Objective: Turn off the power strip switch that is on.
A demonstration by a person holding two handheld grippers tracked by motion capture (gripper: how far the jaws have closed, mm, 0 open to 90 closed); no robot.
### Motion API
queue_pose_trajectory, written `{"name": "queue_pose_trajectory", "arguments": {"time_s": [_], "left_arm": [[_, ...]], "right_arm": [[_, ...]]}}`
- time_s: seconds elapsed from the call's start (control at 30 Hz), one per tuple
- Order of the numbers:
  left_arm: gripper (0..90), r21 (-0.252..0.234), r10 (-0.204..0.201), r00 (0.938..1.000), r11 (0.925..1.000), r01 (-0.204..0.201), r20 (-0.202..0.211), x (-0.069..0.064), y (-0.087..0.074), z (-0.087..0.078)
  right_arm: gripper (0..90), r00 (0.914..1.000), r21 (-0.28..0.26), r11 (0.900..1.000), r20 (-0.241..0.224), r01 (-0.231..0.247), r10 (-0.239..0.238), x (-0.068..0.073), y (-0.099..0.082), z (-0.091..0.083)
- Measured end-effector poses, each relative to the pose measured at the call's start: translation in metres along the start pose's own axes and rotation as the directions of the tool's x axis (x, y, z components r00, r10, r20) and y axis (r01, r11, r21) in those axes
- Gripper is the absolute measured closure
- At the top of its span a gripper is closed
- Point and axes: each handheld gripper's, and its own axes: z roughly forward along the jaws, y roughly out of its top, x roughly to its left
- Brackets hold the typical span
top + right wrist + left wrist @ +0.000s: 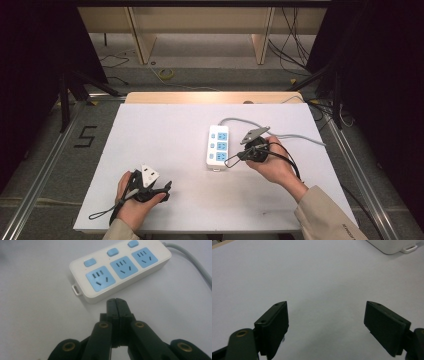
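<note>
- Right gripper (116,301) pressed together, pads flat against each other with nothing between, tip just short of the power strip (120,270) and aimed at its near long side.
- Left gripper (325,322) spread wide over bare table (312,272), nothing between the pads, well apart from the strip; one corner of the strip at the top right of the left gripper view.
- Risk, as a judgement: pushing in with the tip could slide or swing the light strip across the smooth white surface instead of pressing a switch, since nothing braces it.
- Risk too of landing on a socket face rather than a switch button (90,262); buttons small and close to the far edge.
- Grey cable (192,262) trailing off the far end could tug or pivot the body if shoved.
- Strip near mid-table in the high view (218,146), lying flat, face up.
- Look: white rounded body, three light-blue sockets in a row, three light-blue buttons beside them, small hanging loop at one end.
</note>
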Motion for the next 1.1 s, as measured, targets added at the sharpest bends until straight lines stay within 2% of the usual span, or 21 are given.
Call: {"name": "queue_pose_trajectory", "arguments": {"time_s": [1.1], "left_arm": [[19.6, -0.003, -0.001, 1.0000, 1.0000, 0.001, 0.001, -0.001, 0.000, 0.000]], "right_arm": [[90.0, 0.9998, 0.007, 0.9999, -0.012, 0.015, -0.015, 0.000, 0.015, 0.010]]}}
